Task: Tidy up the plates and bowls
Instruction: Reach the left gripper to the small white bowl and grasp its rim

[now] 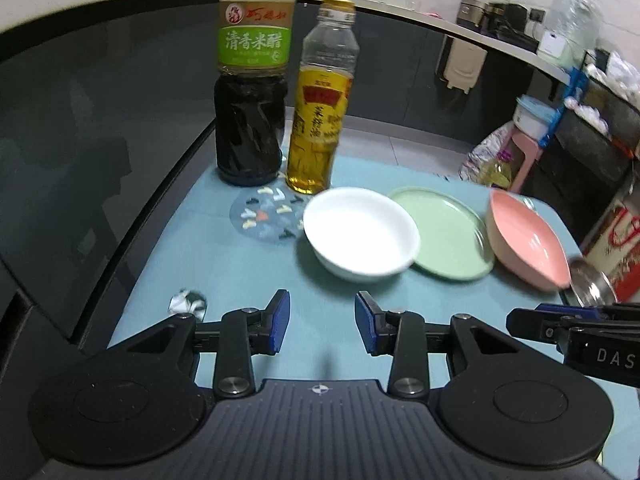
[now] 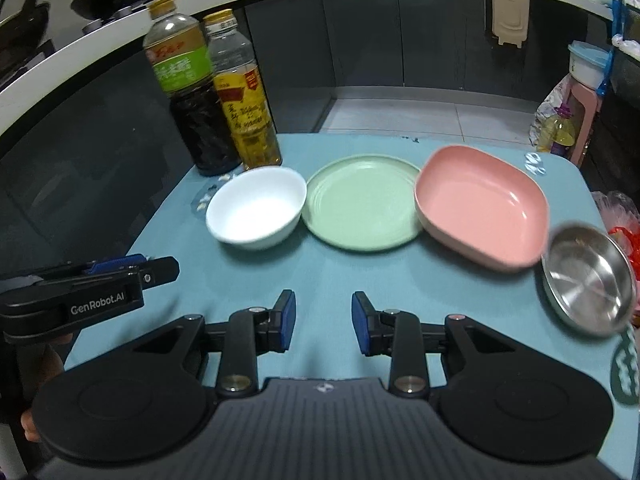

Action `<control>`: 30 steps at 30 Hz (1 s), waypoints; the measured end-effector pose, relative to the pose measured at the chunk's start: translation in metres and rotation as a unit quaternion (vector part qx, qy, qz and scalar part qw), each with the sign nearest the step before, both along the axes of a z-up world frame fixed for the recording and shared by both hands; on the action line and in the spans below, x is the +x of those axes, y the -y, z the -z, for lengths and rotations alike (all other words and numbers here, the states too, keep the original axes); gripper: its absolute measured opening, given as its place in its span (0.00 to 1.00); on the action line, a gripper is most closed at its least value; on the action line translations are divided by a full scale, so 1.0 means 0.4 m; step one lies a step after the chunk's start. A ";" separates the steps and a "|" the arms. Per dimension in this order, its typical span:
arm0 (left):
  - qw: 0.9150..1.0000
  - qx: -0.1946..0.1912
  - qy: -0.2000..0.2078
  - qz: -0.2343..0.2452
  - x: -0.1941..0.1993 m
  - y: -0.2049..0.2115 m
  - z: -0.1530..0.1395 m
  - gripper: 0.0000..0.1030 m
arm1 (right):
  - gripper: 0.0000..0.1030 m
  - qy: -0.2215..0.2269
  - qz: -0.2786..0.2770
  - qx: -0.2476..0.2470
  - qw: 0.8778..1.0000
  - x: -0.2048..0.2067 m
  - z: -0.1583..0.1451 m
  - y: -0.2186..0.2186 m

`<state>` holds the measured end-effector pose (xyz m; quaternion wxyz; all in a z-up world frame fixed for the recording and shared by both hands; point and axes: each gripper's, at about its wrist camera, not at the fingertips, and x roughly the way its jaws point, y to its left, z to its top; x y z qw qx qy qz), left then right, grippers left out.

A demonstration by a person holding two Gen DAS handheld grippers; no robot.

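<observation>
On the blue desk [image 2: 328, 280] sit a white bowl [image 2: 256, 208], green plate [image 2: 362, 206], pink dish [image 2: 482, 208] and steel plate [image 2: 588, 278] in a row, while the left gripper [image 1: 322, 322] and right gripper [image 2: 323, 322] hover apart-jawed and empty.

The dark vinegar bottle [image 1: 251, 80] bears a green label reading "清香米醋". Just beside it, to its right, the yellow-labelled oil bottle [image 1: 320, 112] carries red and dark characters too blurred to read. The left gripper [image 2: 132, 276] body reads "GenRobot.AI"; the right gripper [image 1: 560, 322] body shows "DAS", cut off at the frame edge.
</observation>
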<state>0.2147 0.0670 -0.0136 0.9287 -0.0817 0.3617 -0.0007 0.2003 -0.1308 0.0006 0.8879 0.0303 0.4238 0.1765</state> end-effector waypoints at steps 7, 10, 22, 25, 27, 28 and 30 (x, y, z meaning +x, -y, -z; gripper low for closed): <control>1.000 -0.018 0.007 -0.006 0.114 -0.019 0.020 0.40 | 0.06 -0.011 0.012 0.039 0.999 0.138 0.035 -0.020; 1.000 -0.013 0.000 -0.008 0.151 -0.016 0.033 0.40 | 0.06 -0.019 0.013 0.046 0.999 0.175 0.053 -0.032; 0.999 -0.014 -0.048 -0.009 0.237 -0.019 0.104 0.39 | 0.06 -0.022 -0.002 0.036 0.999 0.242 0.094 -0.080; 0.998 -0.031 -0.057 -0.010 0.244 -0.029 0.115 0.39 | 0.06 -0.016 -0.008 0.033 0.999 0.248 0.099 -0.094; 0.997 -0.034 -0.061 -0.011 0.250 -0.029 0.122 0.38 | 0.06 -0.017 -0.014 0.031 0.999 0.252 0.102 -0.105; 0.998 -0.029 -0.057 -0.010 0.251 -0.027 0.123 0.37 | 0.05 -0.019 -0.017 0.031 0.999 0.254 0.105 -0.110; 0.998 -0.017 -0.053 -0.008 0.250 -0.020 0.125 0.36 | 0.01 -0.024 -0.026 0.024 0.999 0.258 0.113 -0.121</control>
